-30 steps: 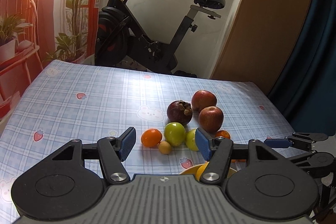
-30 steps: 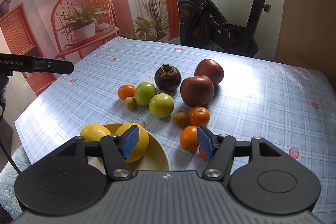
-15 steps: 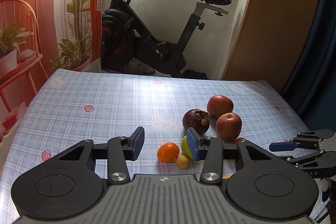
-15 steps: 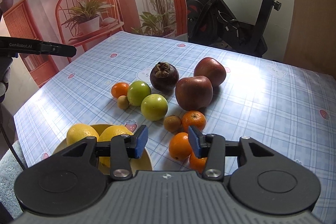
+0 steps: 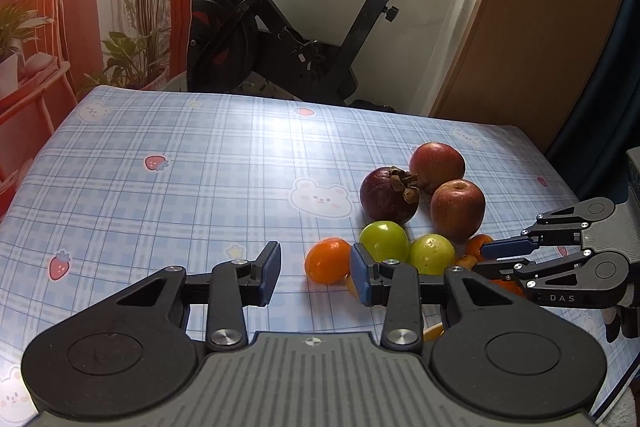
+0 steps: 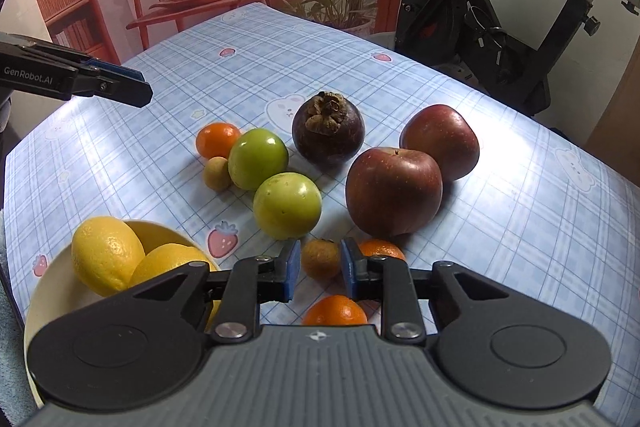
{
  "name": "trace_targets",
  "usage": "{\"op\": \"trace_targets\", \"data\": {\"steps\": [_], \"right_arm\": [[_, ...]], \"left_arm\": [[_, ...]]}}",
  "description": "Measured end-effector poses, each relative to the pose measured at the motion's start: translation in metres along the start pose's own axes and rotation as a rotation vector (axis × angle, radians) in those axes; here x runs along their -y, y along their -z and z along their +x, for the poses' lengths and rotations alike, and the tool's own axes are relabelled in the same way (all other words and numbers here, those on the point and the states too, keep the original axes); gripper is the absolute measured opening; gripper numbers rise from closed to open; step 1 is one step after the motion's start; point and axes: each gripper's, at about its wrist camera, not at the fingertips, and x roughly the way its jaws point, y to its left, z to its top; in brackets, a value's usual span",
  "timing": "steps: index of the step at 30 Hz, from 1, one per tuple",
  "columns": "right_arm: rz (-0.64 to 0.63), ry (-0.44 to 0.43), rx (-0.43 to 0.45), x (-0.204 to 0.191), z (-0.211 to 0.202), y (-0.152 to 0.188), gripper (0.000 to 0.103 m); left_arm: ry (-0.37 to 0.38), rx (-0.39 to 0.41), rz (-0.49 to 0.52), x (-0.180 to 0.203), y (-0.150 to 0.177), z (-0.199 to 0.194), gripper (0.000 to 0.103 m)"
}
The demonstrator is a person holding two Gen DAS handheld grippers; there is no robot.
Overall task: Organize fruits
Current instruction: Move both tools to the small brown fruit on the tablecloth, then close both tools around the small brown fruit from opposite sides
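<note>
Two claws are working the pile at once, and I am watching the right claw (image 6: 319,267) most closely. It is clenching the small brown fruit (image 6: 321,259), with the blue pads looking pressed against its two sides right at their tips. That fruit is sitting low on the desk (image 6: 520,227), between the nearer green fruit (image 6: 287,205) and two more tangerines (image 6: 335,311), one of which is lying under the claw and the other just behind its right pad.

My worry is the shallow hold. Only the very tips are catching a small round thing, so I am expecting it to squirt out forward if I lift fast or tilt. As the claw is rising, the right finger could also nudge the tangerine behind it and send it rolling toward the desk edge.

The left claw (image 5: 316,275) is grasping nothing. Its jaws have just been closing, with only bare desk showing between them. A lone tangerine (image 5: 328,261) is lying just ahead, close to the right pad rather than centred, so closing now would risk knocking it aside.

Farther out, the yellow bowl (image 6: 40,303) is holding two lemons (image 6: 107,255) on my near left, close to the right claw. Beyond the green fruits, the mangosteen (image 6: 328,131) and two red apples (image 6: 394,191) are resting untouched.
</note>
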Motion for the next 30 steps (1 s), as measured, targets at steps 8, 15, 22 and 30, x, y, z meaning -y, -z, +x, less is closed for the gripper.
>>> {"op": "trace_targets", "data": {"steps": [8, 15, 22, 30], "right_arm": [[0.008, 0.009, -0.025, -0.003, 0.011, -0.004, 0.026], [0.015, -0.008, -0.039, -0.007, 0.015, 0.003, 0.032], [0.023, -0.018, -0.037, -0.006, 0.016, 0.004, 0.032], [0.074, -0.035, 0.005, -0.003, 0.004, 0.006, 0.032]], "left_arm": [[0.02, -0.015, 0.007, 0.001, 0.004, 0.008, 0.041], [0.036, -0.056, 0.011, 0.0, 0.009, 0.015, 0.041], [0.099, -0.128, 0.007, 0.002, 0.012, 0.031, 0.041], [0.129, -0.157, -0.01, 0.013, 0.009, 0.055, 0.041]]}}
